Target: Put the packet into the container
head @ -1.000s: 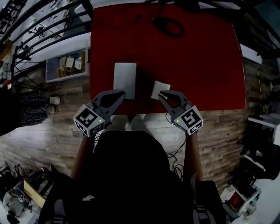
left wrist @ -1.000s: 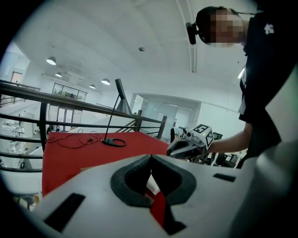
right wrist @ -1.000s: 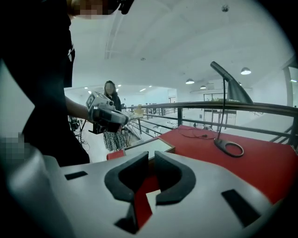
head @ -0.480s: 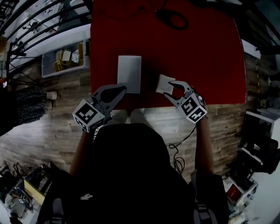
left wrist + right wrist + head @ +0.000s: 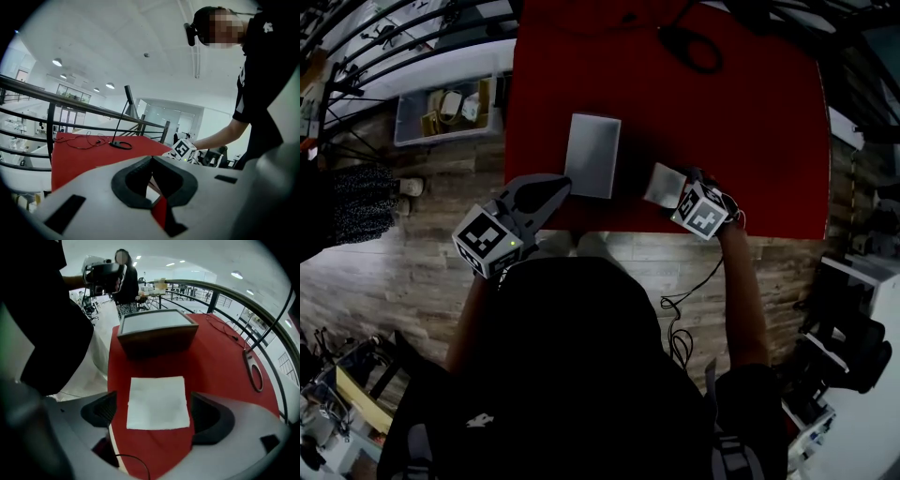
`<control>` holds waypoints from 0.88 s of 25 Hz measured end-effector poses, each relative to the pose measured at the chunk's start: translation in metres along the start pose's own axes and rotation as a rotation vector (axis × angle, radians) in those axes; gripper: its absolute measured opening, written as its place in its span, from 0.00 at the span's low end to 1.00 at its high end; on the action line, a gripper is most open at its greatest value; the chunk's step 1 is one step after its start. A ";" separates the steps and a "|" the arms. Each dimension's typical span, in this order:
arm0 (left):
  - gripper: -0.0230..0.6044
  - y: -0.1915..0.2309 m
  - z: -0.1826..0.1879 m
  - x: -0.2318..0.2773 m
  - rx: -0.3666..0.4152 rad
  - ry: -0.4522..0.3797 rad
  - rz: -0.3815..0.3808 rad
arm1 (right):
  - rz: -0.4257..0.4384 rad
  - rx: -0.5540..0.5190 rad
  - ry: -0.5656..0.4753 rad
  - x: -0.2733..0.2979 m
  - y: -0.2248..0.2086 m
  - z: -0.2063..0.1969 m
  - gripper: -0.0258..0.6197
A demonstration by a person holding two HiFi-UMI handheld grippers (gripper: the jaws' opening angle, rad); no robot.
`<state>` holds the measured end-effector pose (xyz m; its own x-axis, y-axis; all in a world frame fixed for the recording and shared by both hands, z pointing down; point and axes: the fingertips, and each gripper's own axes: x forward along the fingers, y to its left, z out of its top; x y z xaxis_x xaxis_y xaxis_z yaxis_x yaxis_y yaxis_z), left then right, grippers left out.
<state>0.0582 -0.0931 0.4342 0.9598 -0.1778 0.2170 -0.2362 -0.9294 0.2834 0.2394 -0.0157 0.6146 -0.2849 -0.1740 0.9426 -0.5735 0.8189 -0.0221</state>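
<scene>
While the right gripper (image 5: 154, 412) points steeply down over the near right part of the red table (image 5: 750, 122), its two dark pads stand spread wide, having just been opening. The packet (image 5: 158, 402), a flat white square, lies on the table between the pads. Neither pad presses on it, and a strip of red cloth shows on each side of it. In the head view the packet sits close to the table's near edge, with the gripper's marker cube just beside it on the near right.

The container (image 5: 592, 155), a shallow rectangular box with a pale inside, stands on the table left of the packet and a little farther in. The two are apart, with bare red cloth between them. In the right gripper view the container stands beyond the packet with its open top showing.

The left gripper (image 5: 151, 176) is held close to level at the table's near edge, just near and left of the container. Its pads are pressed together at the tips, and nothing is caught between them.

A black cable loop (image 5: 698, 52) lies at the far side of the table. A clear plastic bin (image 5: 445, 112) of small items stands on the wooden floor (image 5: 394, 272) to the left of the table.
</scene>
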 end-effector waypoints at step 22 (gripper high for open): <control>0.05 -0.002 -0.003 -0.009 -0.015 0.010 0.003 | 0.025 -0.130 0.160 0.020 -0.003 -0.008 0.71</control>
<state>0.0492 -0.0887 0.4349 0.9577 -0.1770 0.2268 -0.2411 -0.9239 0.2972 0.2413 -0.0169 0.6357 -0.1657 -0.0724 0.9835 -0.4606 0.8875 -0.0123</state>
